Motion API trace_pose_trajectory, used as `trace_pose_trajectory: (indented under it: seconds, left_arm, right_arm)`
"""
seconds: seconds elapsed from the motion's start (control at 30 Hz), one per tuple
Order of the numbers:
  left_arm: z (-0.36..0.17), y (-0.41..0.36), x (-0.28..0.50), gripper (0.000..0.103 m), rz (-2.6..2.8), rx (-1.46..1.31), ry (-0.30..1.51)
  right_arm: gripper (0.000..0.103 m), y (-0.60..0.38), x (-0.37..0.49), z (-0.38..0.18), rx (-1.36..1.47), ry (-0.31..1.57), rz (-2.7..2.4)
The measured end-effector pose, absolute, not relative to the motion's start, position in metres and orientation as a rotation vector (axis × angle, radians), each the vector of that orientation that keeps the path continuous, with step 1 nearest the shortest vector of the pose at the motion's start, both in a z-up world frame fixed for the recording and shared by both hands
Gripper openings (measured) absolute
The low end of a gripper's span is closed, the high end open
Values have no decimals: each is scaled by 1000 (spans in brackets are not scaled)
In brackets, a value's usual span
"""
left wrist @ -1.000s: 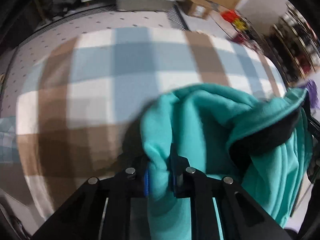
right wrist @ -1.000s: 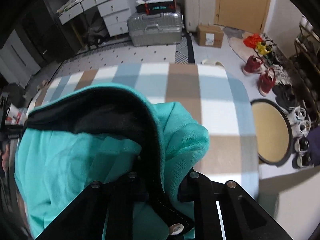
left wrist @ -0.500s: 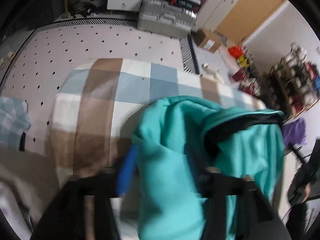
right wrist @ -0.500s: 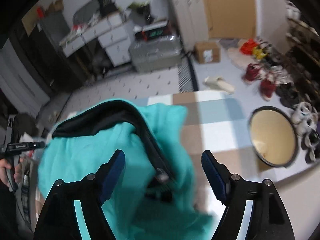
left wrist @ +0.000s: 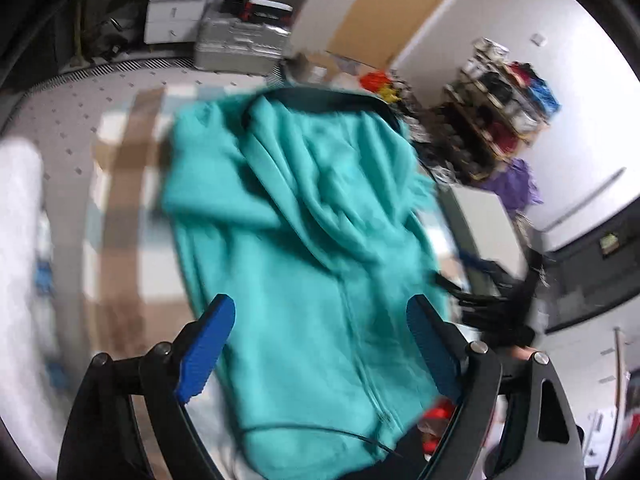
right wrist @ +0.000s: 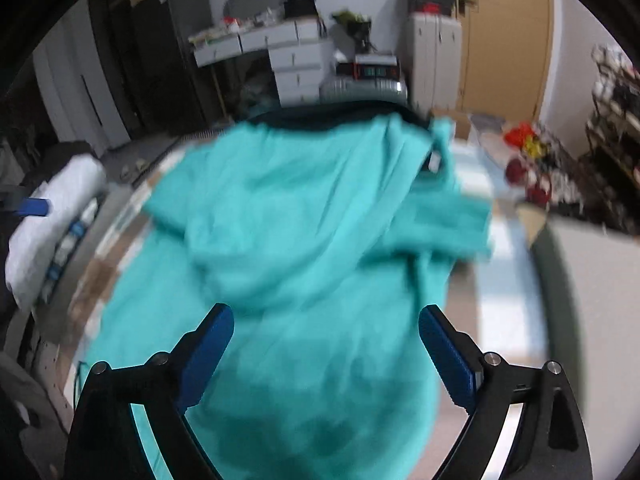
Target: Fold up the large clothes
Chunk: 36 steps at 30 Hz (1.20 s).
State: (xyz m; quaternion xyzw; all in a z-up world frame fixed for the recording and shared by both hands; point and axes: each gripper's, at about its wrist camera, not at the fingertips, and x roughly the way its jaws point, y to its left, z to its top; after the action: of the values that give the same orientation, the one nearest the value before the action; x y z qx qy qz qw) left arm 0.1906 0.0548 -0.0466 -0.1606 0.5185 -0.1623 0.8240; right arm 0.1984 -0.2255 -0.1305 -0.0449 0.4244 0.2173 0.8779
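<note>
A teal zip-up hoodie [left wrist: 312, 248] with a black-lined hood lies spread on a checked brown, blue and white blanket [left wrist: 120, 216]. My left gripper [left wrist: 320, 312] hangs above the hoodie's lower front, its jaws opening wide, blue pads clear of the cloth. In the right wrist view the same hoodie [right wrist: 304, 248] fills the middle, its dark hood rim at the far end. My right gripper [right wrist: 326, 320] is also above the fabric, jaws opening, nothing pressed between its pads. Both views are blurred by motion.
A silver suitcase [left wrist: 240, 50] and white drawers [right wrist: 296, 56] stand beyond the blanket. Shoes and a loaded rack [left wrist: 496, 96] fill the right side. A white bundle [right wrist: 52, 224] lies at the left. A wooden door [right wrist: 504, 36] is at the back.
Both grippers let go of the teal hoodie and opened wide. Both pulled back and rose, so the hoodie now lies spread out on the blanket below them.
</note>
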Motion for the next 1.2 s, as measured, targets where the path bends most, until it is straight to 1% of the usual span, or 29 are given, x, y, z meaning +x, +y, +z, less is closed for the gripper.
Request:
trace_pose_trajectory:
  seconds: [0.13,0.17,0.2,0.23,0.27,0.3,0.33,0.4,0.5,0.53,0.63,0.7,0.73,0.77,0.8,0.87,0.97,1.03,1.13,1.2]
  left_arm:
    - [-76,42,154,85,-313,-309,1118]
    - [-85,40,147,85,-297,-298,1104]
    - [-91,39,141,85,-277,-294,1102]
    - [-93,39,136,85,-262,-302,1100]
    - [-99,40,136,85,-245,-324,1095]
    - [-99,43,135,85,-243,-340,1088]
    - [-98,44,134,85,-239,-351,1077]
    - [-93,46,138,85,-201,-337,1045]
    - [-91,47,141,85,-133,-281,992]
    - [-91,48,144,85,-115,-270,969]
    - [-98,48,157,85,-56,-219,946]
    - [-103,48,164,85,-45,-214,926]
    - [-106,49,166,85,-41,-219,921]
    - [-108,50,167,85,-33,-224,918]
    - [-112,51,171,85,-26,-229,915]
    - [-117,52,175,85,-25,-233,919]
    - [-124,49,178,85,-46,-239,938]
    - [-126,45,177,85,-52,-234,951]
    - [-123,41,172,85,-60,-219,952]
    - [-117,41,164,85,-44,-194,936]
  right_arm:
    - [94,-218,179,-191,-49,1051,454]
    - [95,-217,180,-205,-69,1089,428]
    - [95,-216,176,-214,-92,1081,404]
    - [95,-212,169,-214,-130,1030,394]
    - [95,-209,167,-215,-155,1033,388]
    - [94,-206,169,-214,-175,1048,384]
    - [91,-205,175,-209,-166,1053,394]
    - [90,-209,186,-184,-83,988,431]
    - [95,-213,214,-135,26,842,414]
    - [99,-208,231,-121,50,814,411]
    - [98,-176,282,-112,29,842,383]
    - [79,-156,313,-123,18,865,395]
    - [63,-143,332,-134,-12,896,384]
    - [51,-131,338,-146,-39,941,378]
    - [48,-121,350,-162,-55,995,376]
    - [48,-109,357,-191,-86,1062,337]
    - [48,-99,355,-204,-168,1007,322]
    - [48,-95,352,-204,-211,1007,314]
    - [48,-100,344,-192,-195,1011,327]
    - [48,-113,323,-176,-160,953,356]
